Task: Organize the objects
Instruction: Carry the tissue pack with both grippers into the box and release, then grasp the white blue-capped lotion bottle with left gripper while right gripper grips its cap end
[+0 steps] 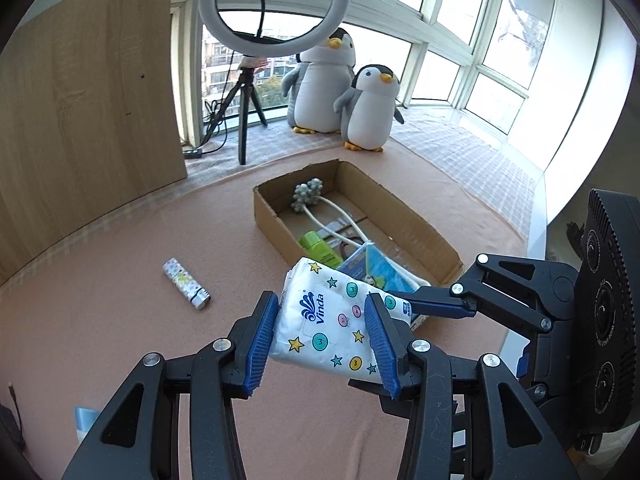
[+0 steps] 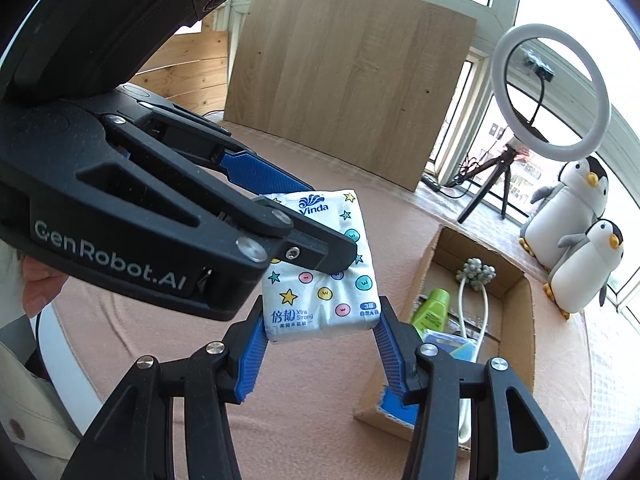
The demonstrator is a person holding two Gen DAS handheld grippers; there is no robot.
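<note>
White plastic wrap, printed with stars and coloured dots, around a soft tissue pack (image 1: 332, 320) held off the surface by both tools at once; left gripper (image 1: 326, 344) pinching its long sides between blue ribbed pads (image 1: 262, 344), right gripper (image 2: 320, 354) clamped on the near end, its pads pressed to the pack's lower corners; shared hold likely for steadiness, since a squashy pack sags and twists under one pinch alone. Pack tilted, just beside the near end of the cardboard box (image 1: 272, 216), probably bound for it.

Already lying in that box: grey knobbly massager (image 1: 308, 196) on a white looped handle, green bottle (image 1: 318, 246), blue-covered booklet (image 1: 380, 270); little free floor left at the near end, so a careful set-down called for. Small patterned tube (image 1: 186, 282) alone on the surface, well apart from the box, seemingly not yet sorted.

Underneath, a pink felt-like cover (image 1: 120, 300), slightly rumpled; beyond it a checked cushion along a bay window, two plush penguins (image 1: 344, 92) side by side, a ring light (image 1: 276, 8) on a black tripod, a wooden panel (image 1: 88, 100) leaning upright at the edge; bright daylight, buildings outside.
</note>
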